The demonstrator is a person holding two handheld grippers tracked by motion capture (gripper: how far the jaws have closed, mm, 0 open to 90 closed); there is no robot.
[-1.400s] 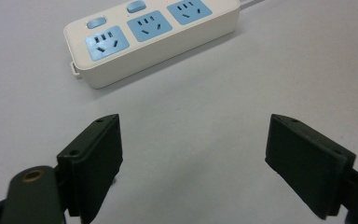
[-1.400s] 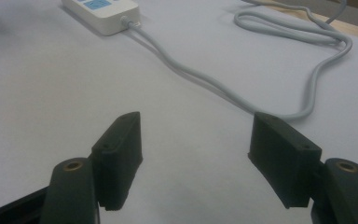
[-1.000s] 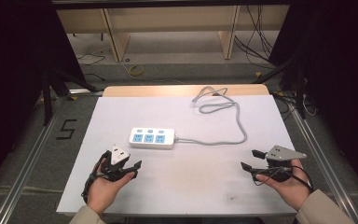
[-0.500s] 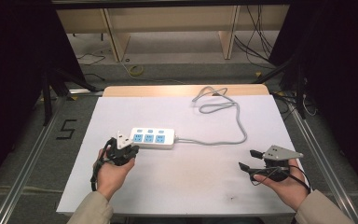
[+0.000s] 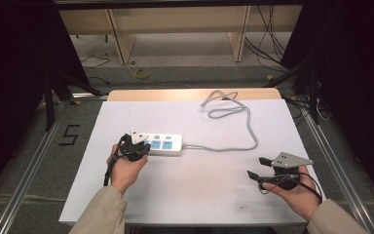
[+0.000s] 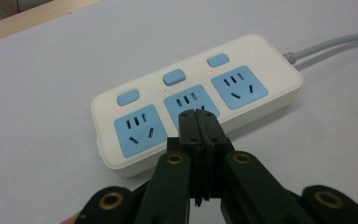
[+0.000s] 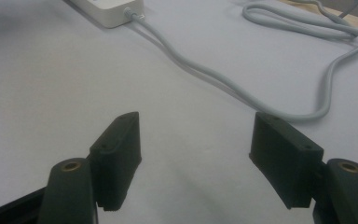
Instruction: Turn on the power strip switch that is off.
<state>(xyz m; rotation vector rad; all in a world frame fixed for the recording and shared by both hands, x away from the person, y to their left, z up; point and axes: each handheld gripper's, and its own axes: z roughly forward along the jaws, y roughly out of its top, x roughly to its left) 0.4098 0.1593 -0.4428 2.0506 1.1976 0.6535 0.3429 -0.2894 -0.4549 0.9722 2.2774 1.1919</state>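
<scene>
The power strip (image 6: pixel 196 100) lies lengthwise across the middle of the counter (image 5: pixel 195 195), directly ahead of the left gripper (image 6: pixel 198 116) with jaws pressed together, while the right gripper (image 7: pixel 196 158), jaws spread, waits well apart.

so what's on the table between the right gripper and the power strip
In the high view, bare white table separates the open right gripper from the power strip. The strip's grey cable runs just beyond that stretch.
</scene>
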